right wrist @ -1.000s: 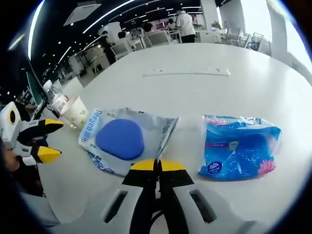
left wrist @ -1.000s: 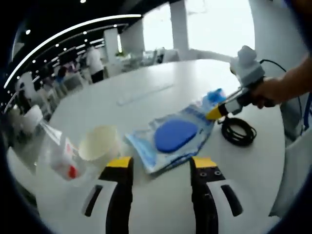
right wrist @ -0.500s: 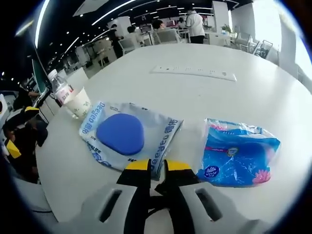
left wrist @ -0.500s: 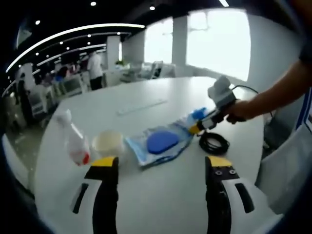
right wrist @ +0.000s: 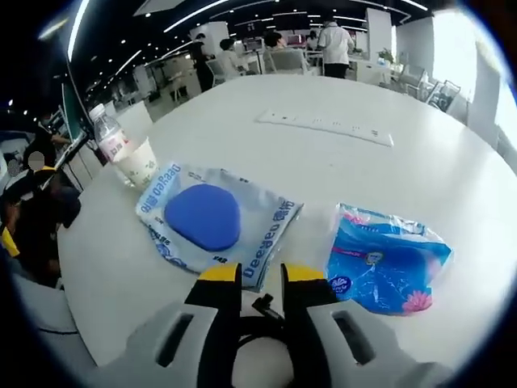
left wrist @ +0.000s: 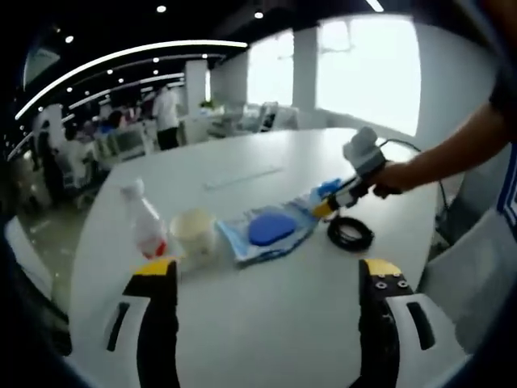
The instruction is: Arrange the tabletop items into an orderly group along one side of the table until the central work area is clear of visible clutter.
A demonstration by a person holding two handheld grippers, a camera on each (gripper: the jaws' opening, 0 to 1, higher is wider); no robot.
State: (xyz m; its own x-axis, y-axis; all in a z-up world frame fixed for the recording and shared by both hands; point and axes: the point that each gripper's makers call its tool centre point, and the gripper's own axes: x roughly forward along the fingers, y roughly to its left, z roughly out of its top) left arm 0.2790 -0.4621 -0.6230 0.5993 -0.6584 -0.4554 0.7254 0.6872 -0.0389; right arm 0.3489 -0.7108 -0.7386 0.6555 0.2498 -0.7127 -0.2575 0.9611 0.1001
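**Two grippers over a round white tabletop, clutter in the middle**

I hold a gripper in each hand above a white tabletop (right wrist: 242, 97). My left gripper (left wrist: 266, 279) has its jaws wide apart and empty, hanging above bare surface near me. My right gripper (right wrist: 262, 275) has its jaws slightly apart, gripping nothing; a coil of black cable (right wrist: 258, 323) lies just under them.

From the right gripper view, a flat pouch with a blue oval (right wrist: 216, 220) lies just beyond the jaws, a little to the left. To its right, apart from it, lies a crinkled blue pack (right wrist: 384, 260). At the far left, near the table's edge, a pale paper cup (right wrist: 139, 163) stands upright just beside a clear bottle with a red label (right wrist: 109, 139). A long white strip (right wrist: 325, 127) lies farther off.

The cup and bottle already sit at one side, so I judge that side the natural gathering place. To do this well, I would pinch the pouch by its near edge, slide it flat toward the cup without knocking the cup over, then bring the blue pack alongside, and clear the cable too.
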